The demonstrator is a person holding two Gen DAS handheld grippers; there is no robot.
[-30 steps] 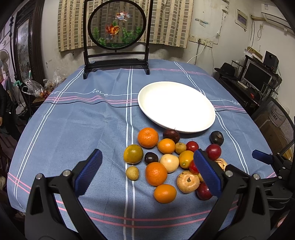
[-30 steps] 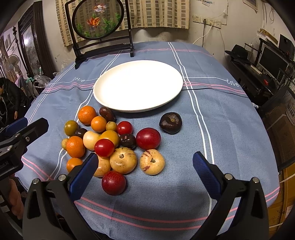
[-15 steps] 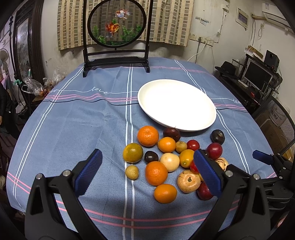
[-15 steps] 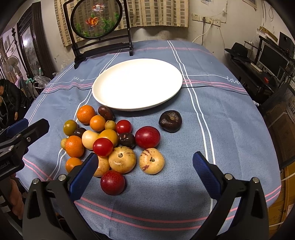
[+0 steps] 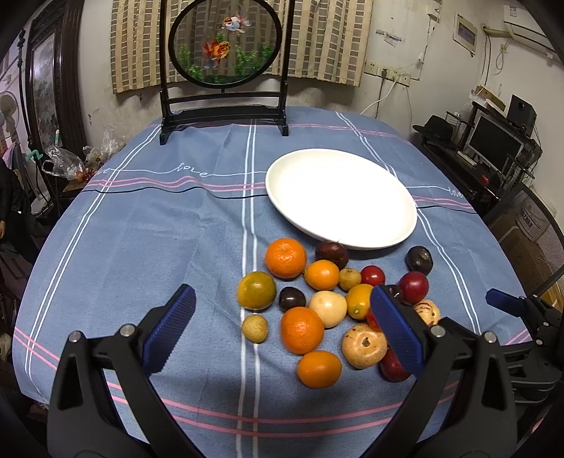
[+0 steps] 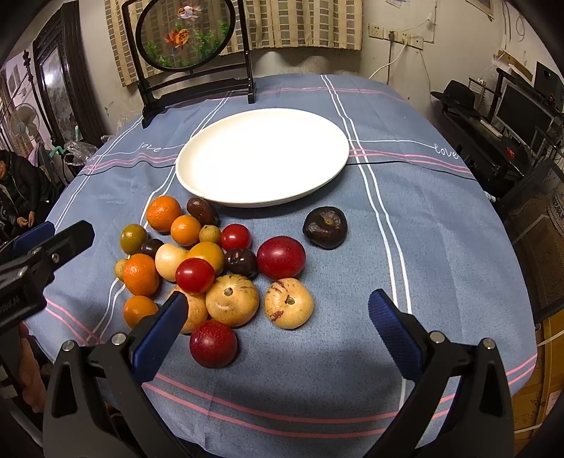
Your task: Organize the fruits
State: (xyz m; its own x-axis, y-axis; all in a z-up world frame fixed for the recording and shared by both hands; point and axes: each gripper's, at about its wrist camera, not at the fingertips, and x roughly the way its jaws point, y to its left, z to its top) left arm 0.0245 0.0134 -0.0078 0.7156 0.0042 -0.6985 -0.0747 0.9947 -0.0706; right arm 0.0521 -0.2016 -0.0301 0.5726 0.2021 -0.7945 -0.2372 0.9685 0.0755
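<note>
Both claws, left (image 5: 282, 319) and right (image 6: 274, 319), gape empty; those round, smooth-skinned fruits (image 6: 215, 267) should roll, so pinch each gently across its middle.

A: Plate (image 6: 261, 155) mid-table on the tablecloth (image 6: 416, 225), framed screen (image 6: 187, 33) behind it at the far edge.

B: Fruit cluster (image 6: 197, 260) in front of plate, toward its left. One lone fruit (image 6: 325, 227) apart, right of the cluster, near the plate's front rim.

A: Left gripper (image 5: 282, 326) before the cluster's left part, right gripper (image 6: 274, 326) before its right part.

B: Fruits touching each other? Mostly, probably; hard to tell at the back.
</note>
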